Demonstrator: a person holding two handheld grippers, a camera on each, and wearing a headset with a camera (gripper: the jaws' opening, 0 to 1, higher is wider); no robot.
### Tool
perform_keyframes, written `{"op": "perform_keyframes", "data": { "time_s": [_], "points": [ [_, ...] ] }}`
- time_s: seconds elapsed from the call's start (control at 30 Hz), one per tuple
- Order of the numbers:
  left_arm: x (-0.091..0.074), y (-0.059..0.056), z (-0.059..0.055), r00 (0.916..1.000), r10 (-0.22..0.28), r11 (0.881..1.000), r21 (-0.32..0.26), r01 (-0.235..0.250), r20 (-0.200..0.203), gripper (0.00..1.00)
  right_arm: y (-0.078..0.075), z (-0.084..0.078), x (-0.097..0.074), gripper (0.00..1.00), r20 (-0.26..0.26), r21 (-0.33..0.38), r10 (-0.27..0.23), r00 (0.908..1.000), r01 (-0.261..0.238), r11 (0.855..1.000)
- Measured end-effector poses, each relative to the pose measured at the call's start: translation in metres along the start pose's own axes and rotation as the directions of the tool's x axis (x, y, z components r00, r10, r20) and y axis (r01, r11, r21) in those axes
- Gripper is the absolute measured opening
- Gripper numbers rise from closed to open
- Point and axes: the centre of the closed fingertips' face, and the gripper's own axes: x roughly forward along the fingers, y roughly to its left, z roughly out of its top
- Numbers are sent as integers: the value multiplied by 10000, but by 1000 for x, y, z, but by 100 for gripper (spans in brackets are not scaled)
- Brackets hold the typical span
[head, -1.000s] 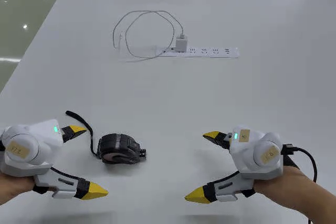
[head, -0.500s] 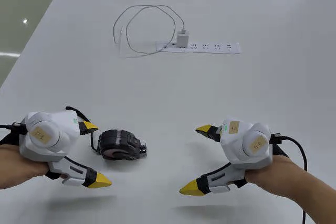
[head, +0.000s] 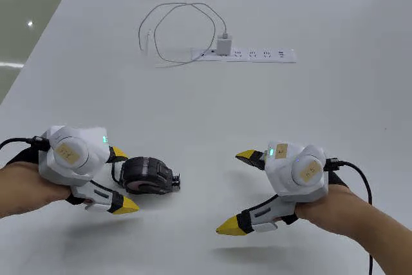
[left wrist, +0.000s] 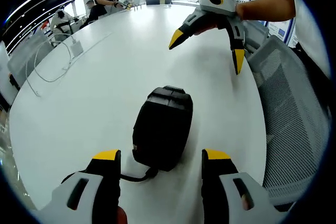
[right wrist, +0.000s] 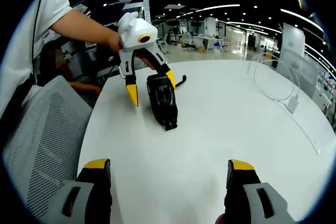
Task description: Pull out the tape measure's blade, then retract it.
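Your left tool (head: 122, 180) has closed in on the tape measure (head: 147, 175) over the last second: a second ago its tips sat short of the case with bare desk (head: 257, 114) between, and now the jaws stand apart on either side of the near end of the case. In the left gripper view the black case lies just ahead of the tips and centred in the gap, with no contact that you can see on either side. The measure itself looks to lie where it lay, flat on its side, its strap (head: 114, 173) trailing back under the left tool.

Your right tool (head: 235, 191) has drifted a little nearer too, jaws wide apart and holding nothing, yet it is well apart from the case. The blade hook (right wrist: 169, 125) points away from the left tool and toward the right one, which suits the plan. No blade is out.

So you are at the approach, with the pull not yet begun. Likely next: clamp the left tool on the case to anchor it, then bring the right tool in to pinch the hook. Close gently, since the case could skid forward out of the jaws
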Motion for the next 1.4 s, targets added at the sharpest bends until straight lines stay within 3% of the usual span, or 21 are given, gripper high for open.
{"op": "perform_keyframes", "data": {
  "time_s": [0.3,0.67,1.07,1.4],
  "points": [
    [5,0,0,9997,-75,9998,192,80,-240,50,0,0,3,90,1,17,49,10000,-49,10000],
    [8,-3,1,9994,-258,9989,381,266,-216,36,1,2,7,90,39,66,114,9999,-114,9999],
    [10,2,2,9987,-323,9973,640,348,-387,30,1,3,9,87,108,163,197,9997,-199,9997],
    [10,2,1,9975,-375,9909,1271,449,-601,29,1,8,11,85,300,318,255,9992,-265,9991]
  ]
}}
